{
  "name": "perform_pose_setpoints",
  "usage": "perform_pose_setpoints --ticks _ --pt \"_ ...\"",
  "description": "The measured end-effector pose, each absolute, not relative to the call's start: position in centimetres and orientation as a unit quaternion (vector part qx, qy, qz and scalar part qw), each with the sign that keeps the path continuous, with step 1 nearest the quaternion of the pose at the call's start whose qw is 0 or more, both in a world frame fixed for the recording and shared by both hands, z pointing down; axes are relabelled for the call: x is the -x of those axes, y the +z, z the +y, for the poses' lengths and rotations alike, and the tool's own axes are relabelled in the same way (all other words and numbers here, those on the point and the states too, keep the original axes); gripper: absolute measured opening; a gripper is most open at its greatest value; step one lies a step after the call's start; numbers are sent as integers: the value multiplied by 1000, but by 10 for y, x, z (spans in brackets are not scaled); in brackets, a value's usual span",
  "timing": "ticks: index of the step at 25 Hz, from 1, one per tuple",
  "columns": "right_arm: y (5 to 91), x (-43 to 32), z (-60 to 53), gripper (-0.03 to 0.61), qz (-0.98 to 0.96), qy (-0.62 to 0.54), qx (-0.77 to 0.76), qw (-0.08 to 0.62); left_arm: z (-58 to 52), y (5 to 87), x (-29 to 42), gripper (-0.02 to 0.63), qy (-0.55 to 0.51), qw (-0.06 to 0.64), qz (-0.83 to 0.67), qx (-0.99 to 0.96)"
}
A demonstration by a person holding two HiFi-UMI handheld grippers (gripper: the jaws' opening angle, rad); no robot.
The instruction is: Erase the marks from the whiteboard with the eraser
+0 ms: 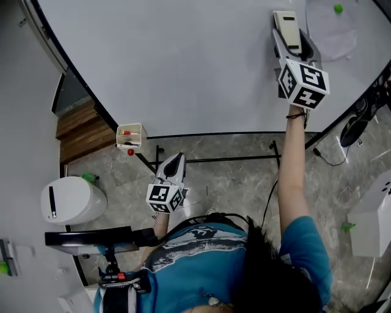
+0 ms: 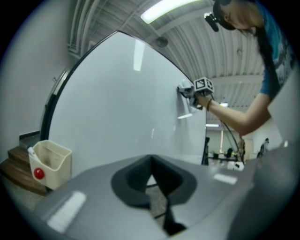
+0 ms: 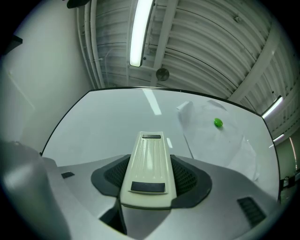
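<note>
1. Right claw, head view: the arm is stretched up to the whiteboard and the jaws are clamped on the cream eraser. The eraser sits at the board's upper right, just left of a paper sheet pinned by a green magnet. The left claw hangs low, below the board's bottom edge and over the marbled floor, well apart from the eraser. A cream marker holder hangs at the board's lower edge. A white bin stands at left, near the wooden steps.
2. Left gripper view: I read the left claw's jaws as closed tip to tip, with nothing between them. A sliver of floor shows through a small gap behind the pads. The whiteboard fills the view ahead. The marker holder is at lower left, with a red round piece on its front. The right claw is high up, right at the board.
3. Right gripper view: the jaws pinch the eraser by both long sides, with its ribbed back facing the camera and its nose toward the board. The paper sheet and green magnet lie to its right, and a ceiling light strip is overhead. I can't tell from here whether the pad touches the board.
</note>
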State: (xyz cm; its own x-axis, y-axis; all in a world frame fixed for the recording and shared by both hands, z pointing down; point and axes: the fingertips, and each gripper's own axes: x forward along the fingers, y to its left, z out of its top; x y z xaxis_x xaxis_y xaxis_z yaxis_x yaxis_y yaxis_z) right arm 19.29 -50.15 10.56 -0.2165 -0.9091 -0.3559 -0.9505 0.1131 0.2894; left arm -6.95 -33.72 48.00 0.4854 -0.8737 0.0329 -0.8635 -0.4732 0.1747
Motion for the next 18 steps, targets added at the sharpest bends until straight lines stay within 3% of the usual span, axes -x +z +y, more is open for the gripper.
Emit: perform_pose_setpoints --ticks 7,18 --pt "122 -158 -505 262 751 248 612 18 -338 482 74 3 -31 86 -506 -857" --pt "239 15 -495 262 789 344 489 -141 -333 485 85 3 -35 90 -515 -852"
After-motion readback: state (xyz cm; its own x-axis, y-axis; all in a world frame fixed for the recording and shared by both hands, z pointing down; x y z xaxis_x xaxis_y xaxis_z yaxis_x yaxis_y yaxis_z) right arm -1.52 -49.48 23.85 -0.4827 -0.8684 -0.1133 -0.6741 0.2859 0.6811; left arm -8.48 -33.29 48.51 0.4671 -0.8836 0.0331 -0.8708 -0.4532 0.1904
